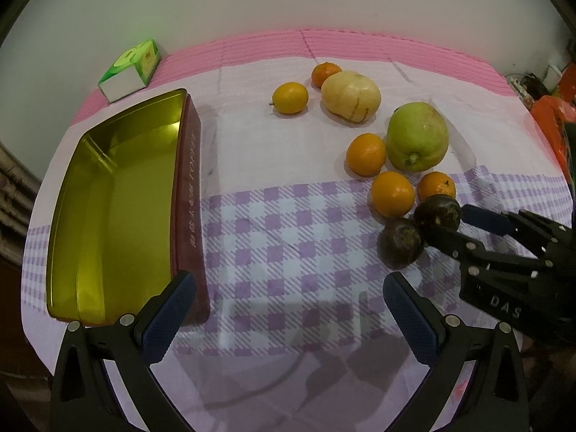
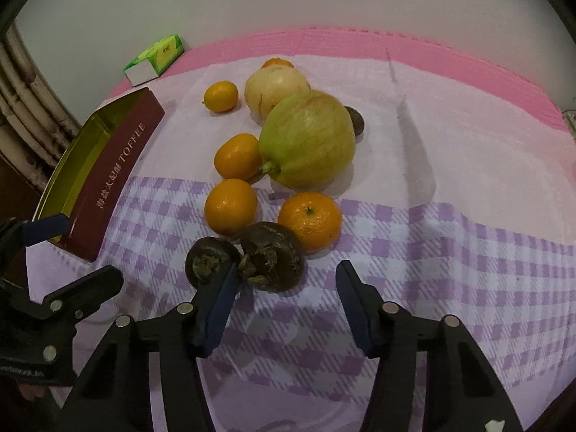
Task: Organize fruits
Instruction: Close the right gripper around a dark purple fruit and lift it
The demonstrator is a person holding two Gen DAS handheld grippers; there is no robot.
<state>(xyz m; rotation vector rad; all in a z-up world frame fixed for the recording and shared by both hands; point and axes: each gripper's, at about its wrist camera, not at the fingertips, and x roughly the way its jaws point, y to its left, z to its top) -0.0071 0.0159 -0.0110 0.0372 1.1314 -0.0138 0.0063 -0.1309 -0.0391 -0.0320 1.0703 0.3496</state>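
The gold-lined maroon toffee tin (image 1: 118,201) sits empty, well apart from the fruit. The right gripper (image 2: 284,280) straddles the right-hand dark brown round fruit (image 2: 273,255), jaws spread, right pad clear. Its left finger (image 2: 219,298) could nudge the neighbouring dark fruit (image 2: 210,259) away. The left gripper (image 1: 288,295) hangs spread, empty.

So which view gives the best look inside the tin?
The left wrist view. There the tin lies open below the camera, showing its bare gold floor and all four walls, with no fruit inside. The right wrist view shows the tin edge-on at the left: mostly its red side, and only a sliver of the interior.
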